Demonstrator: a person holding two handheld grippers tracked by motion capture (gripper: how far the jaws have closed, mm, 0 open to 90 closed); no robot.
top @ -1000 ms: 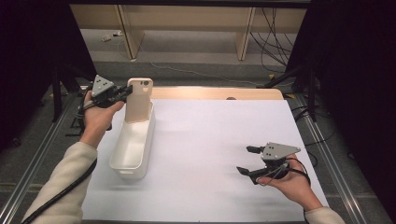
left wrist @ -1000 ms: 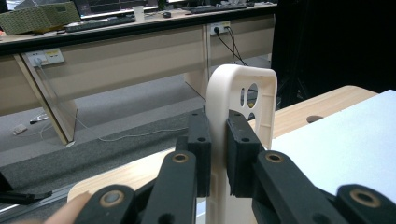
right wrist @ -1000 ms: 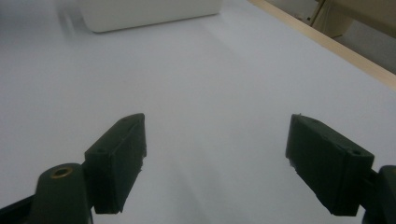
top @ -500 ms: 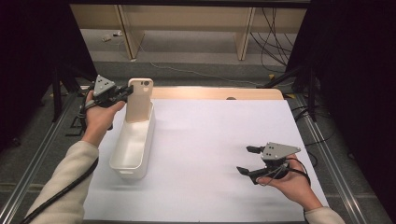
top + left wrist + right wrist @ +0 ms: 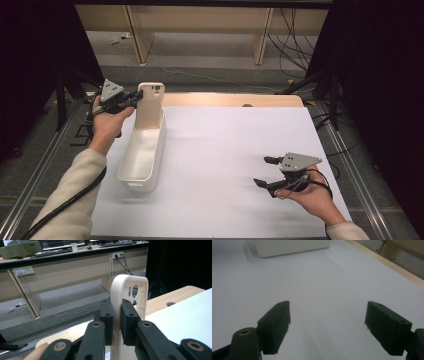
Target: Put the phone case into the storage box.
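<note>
Item 1: phone case (image 5: 150,102), cream, stood upright on end at the far end of the tray, camera cut-outs at the top. Seen edge-on in the left gripper view (image 5: 125,302), rising between the 2 black pads. Lower end down inside the tray; whether touching the tray floor, cannot tell.

Item 2: tray (image 5: 127,170), white, long and narrow, set lengthwise on the left part of the white sheet, near end toward the person. Near corner also visible at the top of the right gripper view (image 5: 292,247), well apart from that gripper.

Item 3: left gripper (image 5: 134,97), held in the left hand (image 5: 105,125) at the far left of the table, above the tray's far end. Jaws nearly together, pinching the phone case by its thin side wall, 1 pad on each face.

Item 4: right gripper (image 5: 264,171), held in the right hand (image 5: 312,197) low over the near right part of the sheet, pointing left. Jaws spread wide, nothing between them, bare sheet beneath.

Item 5: white sheet (image 5: 240,150), covering most of the wooden table (image 5: 225,99), a strip of wood left showing along the far edge.
</note>
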